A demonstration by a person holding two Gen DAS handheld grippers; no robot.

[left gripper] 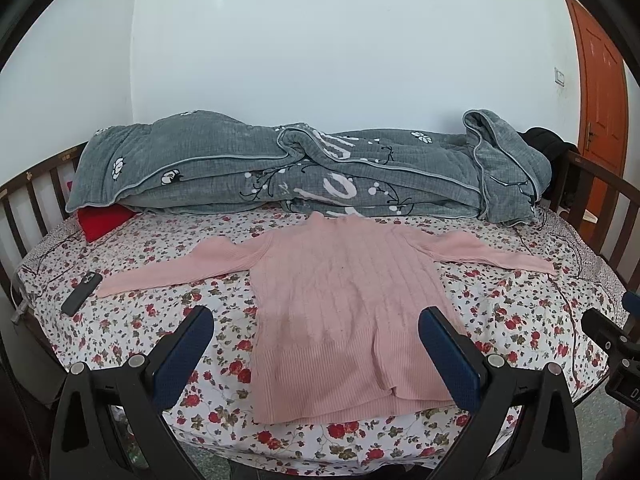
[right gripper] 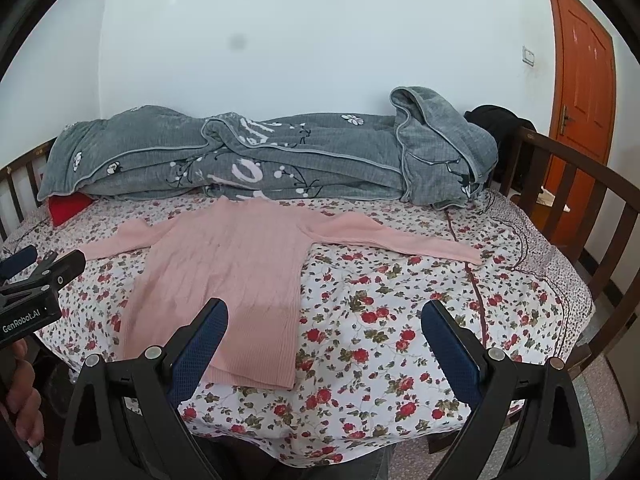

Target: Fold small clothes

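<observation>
A small pink ribbed sweater [left gripper: 344,300] lies flat and face-up on the floral bed sheet [left gripper: 520,320], both sleeves spread out to the sides, hem toward me. It also shows in the right wrist view [right gripper: 232,276]. My left gripper [left gripper: 316,316] is open and empty, held above the sweater's lower half. My right gripper [right gripper: 324,312] is open and empty, held above the sheet just right of the sweater's hem. The left gripper shows at the left edge of the right wrist view [right gripper: 40,260].
A rumpled grey quilt [left gripper: 304,168] lies along the back of the bed against the wall. A red item [left gripper: 102,220] sticks out under its left end. A dark phone [left gripper: 82,294] lies on the sheet at left. Wooden rails [right gripper: 580,200] bound the bed; an orange door [right gripper: 584,80] is at right.
</observation>
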